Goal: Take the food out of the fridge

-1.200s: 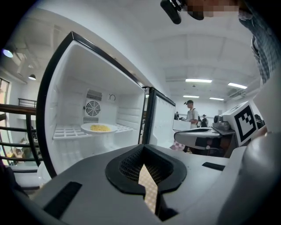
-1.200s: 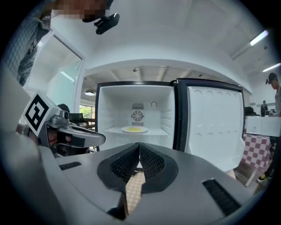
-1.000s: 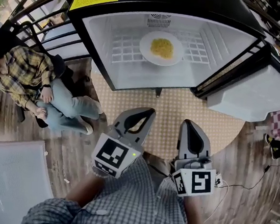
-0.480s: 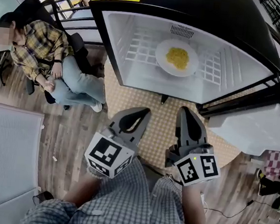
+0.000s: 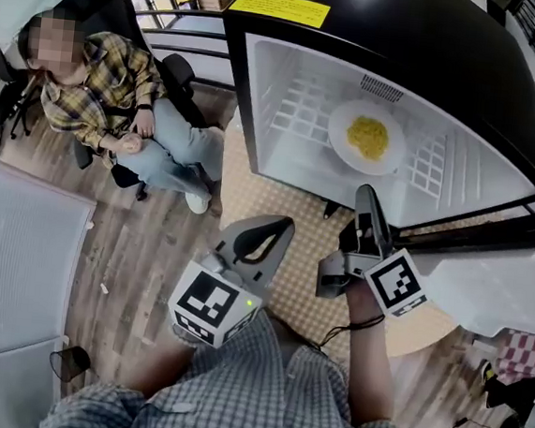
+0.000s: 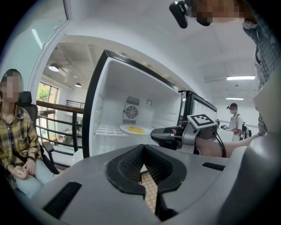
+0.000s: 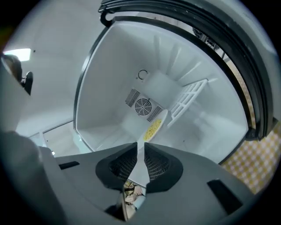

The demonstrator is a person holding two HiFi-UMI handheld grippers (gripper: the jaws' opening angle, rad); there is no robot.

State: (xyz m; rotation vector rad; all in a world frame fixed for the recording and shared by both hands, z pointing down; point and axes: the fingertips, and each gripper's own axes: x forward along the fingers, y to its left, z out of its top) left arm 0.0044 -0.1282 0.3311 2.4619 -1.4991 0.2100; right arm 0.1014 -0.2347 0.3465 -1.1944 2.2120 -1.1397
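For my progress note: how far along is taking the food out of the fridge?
Done: the fridge door stands open. In hand: the right gripper, fingers slightly apart and empty, points into the fridge. Remaining: the plate of yellow food sits untouched on the wire shelf; the left gripper is shut.

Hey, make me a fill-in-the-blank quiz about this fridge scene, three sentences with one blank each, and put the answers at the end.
1. The door of the fridge stands ____.
2. The food on the white plate is ____ in colour.
3. Of the left tongs and right tongs, the pair nearer the fridge is the ____.
Answers: open; yellow; right.
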